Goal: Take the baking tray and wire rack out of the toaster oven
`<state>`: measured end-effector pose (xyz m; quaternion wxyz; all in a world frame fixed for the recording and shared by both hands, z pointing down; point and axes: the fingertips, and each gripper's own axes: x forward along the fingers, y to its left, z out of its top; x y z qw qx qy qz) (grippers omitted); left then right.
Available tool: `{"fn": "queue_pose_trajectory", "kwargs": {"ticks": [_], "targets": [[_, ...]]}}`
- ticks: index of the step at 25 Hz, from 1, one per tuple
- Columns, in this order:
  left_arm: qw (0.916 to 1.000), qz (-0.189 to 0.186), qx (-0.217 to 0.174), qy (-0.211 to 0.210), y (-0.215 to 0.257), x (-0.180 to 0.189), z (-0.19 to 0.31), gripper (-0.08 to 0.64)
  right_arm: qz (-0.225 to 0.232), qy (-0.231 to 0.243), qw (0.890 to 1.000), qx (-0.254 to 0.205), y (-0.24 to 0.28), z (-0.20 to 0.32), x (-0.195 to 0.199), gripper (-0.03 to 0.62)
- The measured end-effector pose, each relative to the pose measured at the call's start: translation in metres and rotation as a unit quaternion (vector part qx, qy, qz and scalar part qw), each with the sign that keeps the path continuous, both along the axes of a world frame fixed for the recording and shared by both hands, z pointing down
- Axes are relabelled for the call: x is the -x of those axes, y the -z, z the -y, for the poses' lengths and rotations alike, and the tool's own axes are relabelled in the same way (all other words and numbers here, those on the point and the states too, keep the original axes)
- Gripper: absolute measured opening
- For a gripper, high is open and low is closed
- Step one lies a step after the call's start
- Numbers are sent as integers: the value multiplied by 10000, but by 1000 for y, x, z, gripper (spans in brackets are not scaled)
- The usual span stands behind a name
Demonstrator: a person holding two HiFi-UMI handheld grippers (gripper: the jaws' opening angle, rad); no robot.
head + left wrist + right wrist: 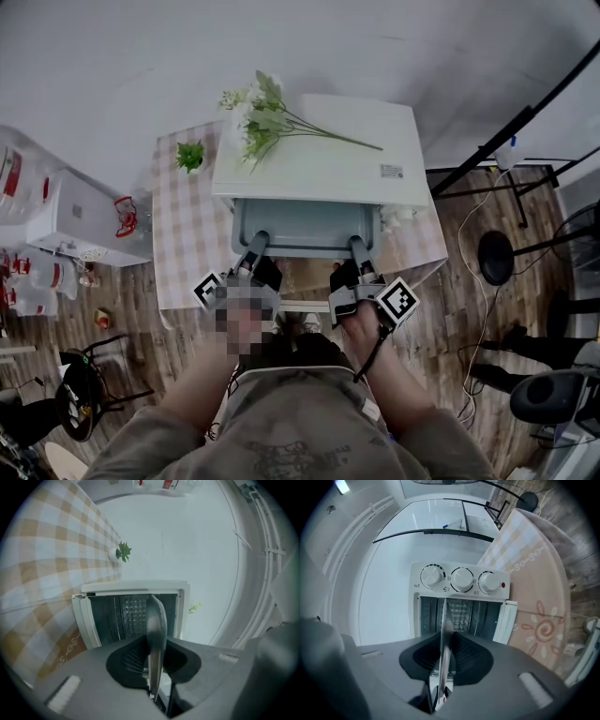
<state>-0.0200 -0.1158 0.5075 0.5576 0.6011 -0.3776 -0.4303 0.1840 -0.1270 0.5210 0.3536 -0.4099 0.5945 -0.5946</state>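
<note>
Your left gripper (pixel 256 246) and right gripper (pixel 357 247) fingers pinched the baking tray (pixel 305 228) rim; you needed a level pull toward 6 o'clock.

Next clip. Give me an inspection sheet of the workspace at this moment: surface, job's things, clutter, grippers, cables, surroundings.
Surface: table under a checked cloth.
Job's things: white toaster oven, door open; grey baking tray partly drawn out; wire rack not clearly made out.
Clutter: flower sprig on top of the oven; small green plant on the cloth.
Grippers: left gripper and right gripper each shut on the tray's front rim.
Cables: thin cable on the floor at right.
Surroundings: wooden floor; black stand base.
</note>
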Motion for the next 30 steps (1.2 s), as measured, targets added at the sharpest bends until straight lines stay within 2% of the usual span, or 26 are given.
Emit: {"fn": "queue_pose_trajectory", "kwargs": {"ticks": [15,23,30], "targets": [[9994,-65,286,-170,0,-8,-63,57,-21,369,9982,465,-3,-61,-3,73],[9982,10,488,-351,2,-10,-90,58,124,338,9958,846,-11,-93,-5,74],[9978,-26,424,-510,8,-12,-116,58,89,553,9945,880,-7,-109,-3,72]]}}
